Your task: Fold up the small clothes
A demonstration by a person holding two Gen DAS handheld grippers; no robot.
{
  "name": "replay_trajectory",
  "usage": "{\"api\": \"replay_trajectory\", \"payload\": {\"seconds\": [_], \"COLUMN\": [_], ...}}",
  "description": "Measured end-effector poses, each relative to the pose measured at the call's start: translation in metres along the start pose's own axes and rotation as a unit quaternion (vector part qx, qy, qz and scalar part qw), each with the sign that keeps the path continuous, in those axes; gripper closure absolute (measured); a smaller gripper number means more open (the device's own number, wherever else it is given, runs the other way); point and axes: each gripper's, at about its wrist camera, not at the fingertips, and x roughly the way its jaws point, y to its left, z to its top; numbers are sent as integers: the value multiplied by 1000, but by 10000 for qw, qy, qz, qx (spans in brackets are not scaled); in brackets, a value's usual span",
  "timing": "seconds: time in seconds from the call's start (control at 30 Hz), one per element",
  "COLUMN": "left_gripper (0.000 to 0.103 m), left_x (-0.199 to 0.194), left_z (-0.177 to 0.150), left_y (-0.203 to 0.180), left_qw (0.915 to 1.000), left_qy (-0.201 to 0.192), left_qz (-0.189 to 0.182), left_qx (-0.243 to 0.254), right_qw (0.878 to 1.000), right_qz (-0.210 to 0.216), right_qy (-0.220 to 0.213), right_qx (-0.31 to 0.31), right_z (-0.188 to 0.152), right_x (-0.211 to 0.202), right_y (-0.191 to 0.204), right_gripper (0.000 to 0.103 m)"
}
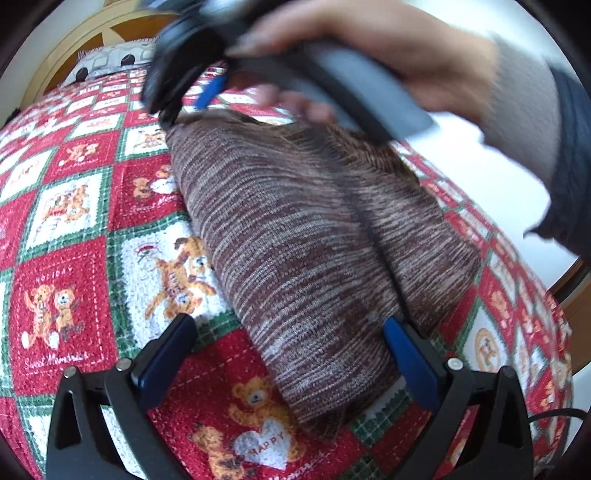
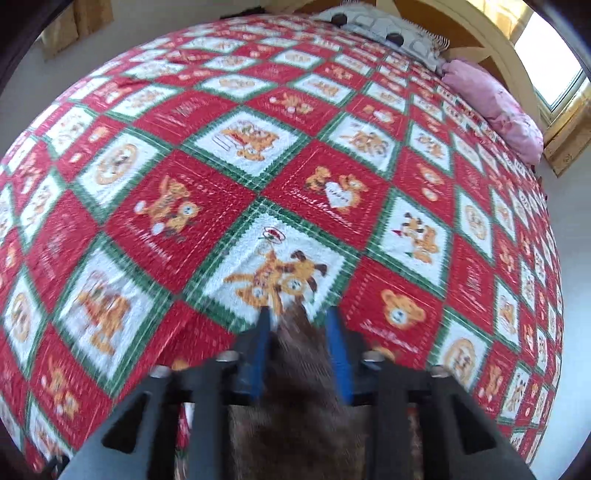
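Note:
A brown striped knit garment (image 1: 306,240) lies folded lengthwise on the red, white and green teddy-bear quilt (image 1: 74,206). My left gripper (image 1: 288,332) is open, its blue-padded fingers spread on either side of the garment's near end, the right finger (image 1: 406,354) touching its edge. My right gripper (image 1: 184,92), held by a hand, is at the garment's far corner. In the right wrist view the right gripper (image 2: 299,317) is shut on the brown knit fabric (image 2: 299,369), which hangs between its blue pads over the quilt (image 2: 258,155).
A patterned pillow (image 2: 388,33) and a pink pillow (image 2: 495,107) lie at the head of the bed by a yellow headboard (image 2: 491,40). A window (image 2: 550,70) is at the far right. The bed's right edge (image 1: 491,221) drops to a white floor.

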Motion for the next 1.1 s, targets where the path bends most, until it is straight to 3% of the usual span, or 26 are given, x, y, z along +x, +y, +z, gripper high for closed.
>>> {"api": "replay_trajectory", "payload": {"seconds": [0.1,0.27,0.4,0.5,0.57,0.73,0.83,1.1], "left_gripper": [0,0,0,0,0,0,0,0], "left_x": [-12,-31,-17,-9,-6,-5,-4,-6], "left_z": [-1,-5,-1,1,1,-1,-1,-7], "left_y": [15,37,24,13,9,8,6,0], "left_qw": [9986,9912,9949,9956,9950,9937,9931,9920], "left_qy": [-271,-797,-471,-265,-217,-149,-112,-36], "left_qz": [-201,-71,423,745,889,1068,1144,1253], "left_qx": [-415,-1053,-787,-495,-402,-293,-245,-138], "right_qw": [9994,9927,9890,9901,9877,9813,9792,9680], "right_qz": [138,372,452,411,254,228,112,342], "right_qy": [-290,-792,-866,-669,-897,-1129,-995,-1311], "right_qx": [155,827,1114,1164,1253,1543,1767,2114], "right_z": [-30,-110,-173,-209,-230,-246,-258,-295], "right_x": [-32,-83,-91,-79,-80,-96,-92,-95], "right_y": [-13,-33,-21,-6,1,8,4,-1], "right_gripper": [55,55,55,55,55,55,55,55]}}
